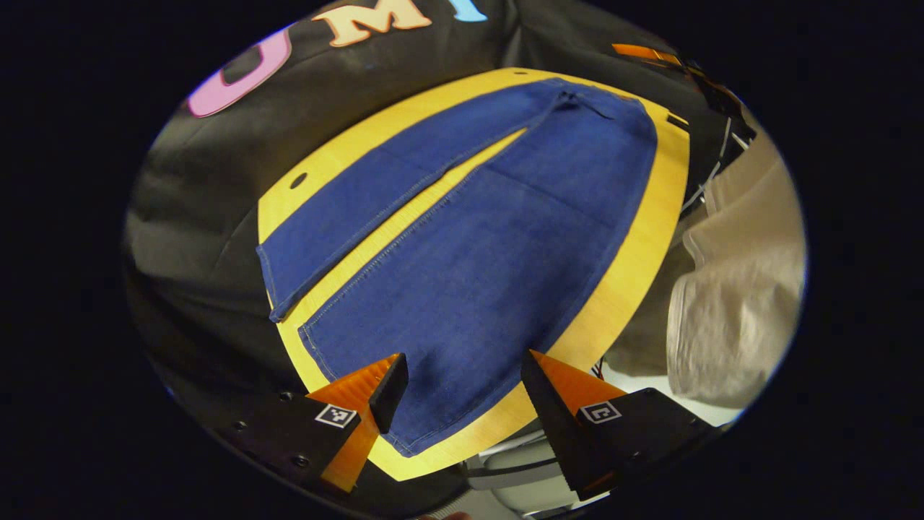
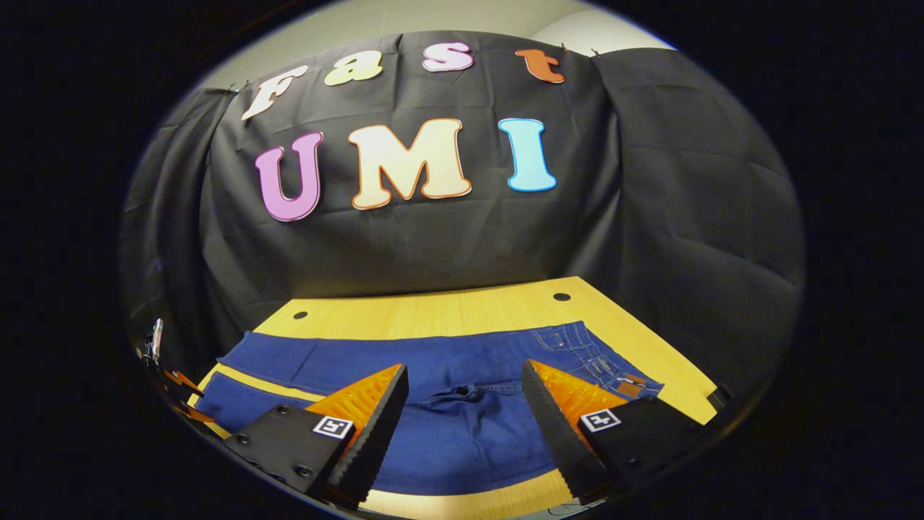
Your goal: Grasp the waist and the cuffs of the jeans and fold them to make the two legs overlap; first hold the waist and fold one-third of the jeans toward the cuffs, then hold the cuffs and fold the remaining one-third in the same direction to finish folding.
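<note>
The jeans [image 1: 462, 238] are seen spread flat on the yellow table [image 1: 635, 267], the two legs lying side by side with a narrow wedge of table showing between them; no fold of any kind is visible, so the task is judged to be at its very start; the legs have not been made to overlap, the waist third has not been turned toward the cuffs, and the cuff third is untouched.

In the left gripper view, the left gripper [image 1: 465, 383] is held over the cuff end of the nearer leg, close to the table's near edge; its fingers are spread apart with denim showing between them, and nothing is clamped. The farther leg's cuff [image 1: 278, 289] lies beyond it, toward the table's far side; a person's light-coloured clothing [image 1: 729, 289] is seen just off the table's edge.

In the right gripper view, the right gripper [image 2: 465, 408] is poised over the seat and crotch area of the jeans [image 2: 462, 404], with the waistband [image 2: 599, 361] lying toward the table's [image 2: 447, 314] right end; its fingers are likewise set apart and nothing is held between them.

All three folds are judged to remain; grasps at waist and cuff have first to be taken, and whether either gripper touches the cloth cannot be told.
</note>
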